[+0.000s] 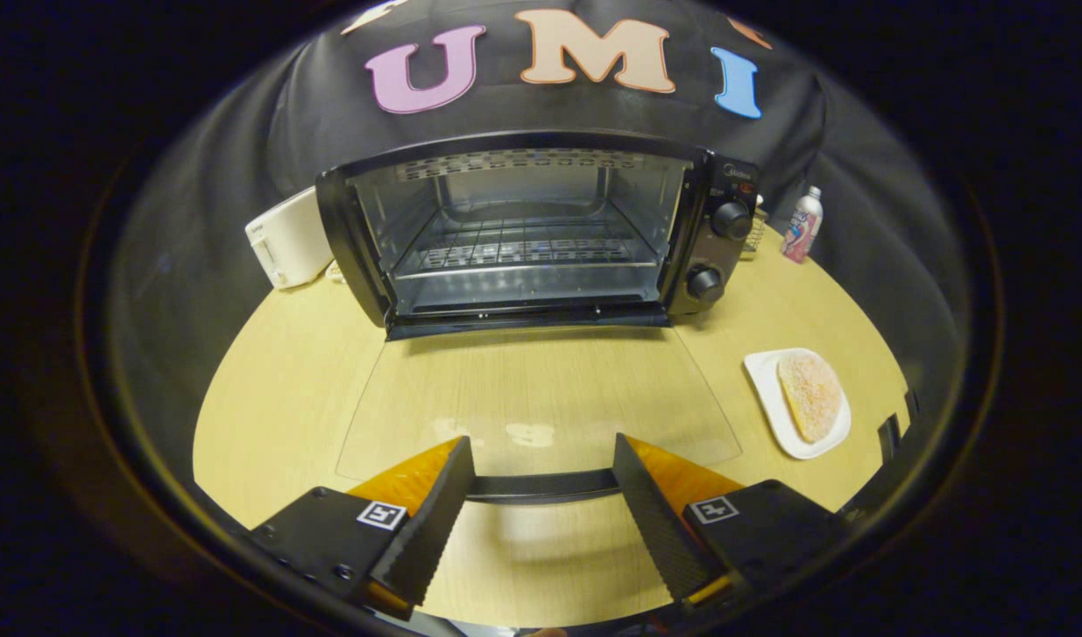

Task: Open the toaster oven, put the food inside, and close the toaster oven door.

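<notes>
A pale wood bench (pixel 284 389) fills the scene, curving away toward a dark cloth wall at the far side. At the far middle of the bench stands a black toaster oven (pixel 541 234), its cavity open to view with a wire rack (pixel 523 248) across it and nothing on the rack. Its glass door (pixel 541 398) is swung fully down and lies flat toward the near side, the wood showing through the pane. The door's dark handle bar (pixel 541 485) runs crosswise at the near edge, between the two fingers. Two round black knobs (pixel 731 219) sit one above the other on the oven's right panel.

The gripper (pixel 541 473) is near the viewer, its fingers spread wide apart on either side of the handle bar; whether they touch the bar cannot be told, and they hold nothing.

A white appliance (pixel 288 239) stands just left of the oven. To the right of the open door, well apart from the fingers, a white square plate (pixel 771 398) carries the food, a pale sugary slice of bread (pixel 810 394). At the far right a small bottle (pixel 803 226) stands upright beside the oven.
</notes>
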Tool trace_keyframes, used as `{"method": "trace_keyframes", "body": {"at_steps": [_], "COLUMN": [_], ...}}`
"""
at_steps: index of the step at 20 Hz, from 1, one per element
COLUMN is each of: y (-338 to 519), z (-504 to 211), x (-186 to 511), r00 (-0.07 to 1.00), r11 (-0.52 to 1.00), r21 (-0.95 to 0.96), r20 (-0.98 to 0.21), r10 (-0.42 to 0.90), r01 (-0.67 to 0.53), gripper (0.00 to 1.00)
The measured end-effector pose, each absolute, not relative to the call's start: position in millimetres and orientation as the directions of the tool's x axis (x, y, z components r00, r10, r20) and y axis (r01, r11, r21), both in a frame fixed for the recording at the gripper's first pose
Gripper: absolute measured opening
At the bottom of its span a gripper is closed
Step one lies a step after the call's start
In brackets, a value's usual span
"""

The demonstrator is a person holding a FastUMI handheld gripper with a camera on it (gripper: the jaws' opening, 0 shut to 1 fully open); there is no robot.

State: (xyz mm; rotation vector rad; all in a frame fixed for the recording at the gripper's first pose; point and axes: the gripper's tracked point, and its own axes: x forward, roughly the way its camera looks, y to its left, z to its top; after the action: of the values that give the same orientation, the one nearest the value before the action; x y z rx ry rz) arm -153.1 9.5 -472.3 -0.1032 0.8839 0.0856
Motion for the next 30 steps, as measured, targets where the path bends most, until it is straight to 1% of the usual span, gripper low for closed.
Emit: {"method": "trace_keyframes", "body": {"at_steps": [3,6,10,13,16,19,26,30], "y": [0.1,-17.1,-64.0,-109.1,-156.3,-191.7,-239.4,-257.7], "z": [-445.9,-423.0,-394.1,-382.9,-384.6,-392.0,-427.7,-459.8], "x": [-135.5,-116.9,-97.1,-89.1,-90.5,-91.9,-104.0,-111.1], "r00": [0.689,0.726,0.761,0.764,0.737,0.704,0.601,0.534], "r11": [0.989,0.993,0.99,0.971,0.94,0.915,0.879,0.873], "r21": [-0.096,-0.105,-0.114,-0.108,-0.129,-0.152,-0.219,-0.241], "r20": [-0.725,-0.687,-0.634,-0.602,-0.591,-0.595,-0.658,-0.712], "r10": [0.006,-0.034,-0.14,-0.234,-0.33,-0.387,-0.454,-0.456], "r01": [-0.11,-0.053,0.087,0.212,0.317,0.374,0.424,0.424], "gripper": [1.0,1.0,1.0,1.0,1.0,1.0,1.0,1.0]}}
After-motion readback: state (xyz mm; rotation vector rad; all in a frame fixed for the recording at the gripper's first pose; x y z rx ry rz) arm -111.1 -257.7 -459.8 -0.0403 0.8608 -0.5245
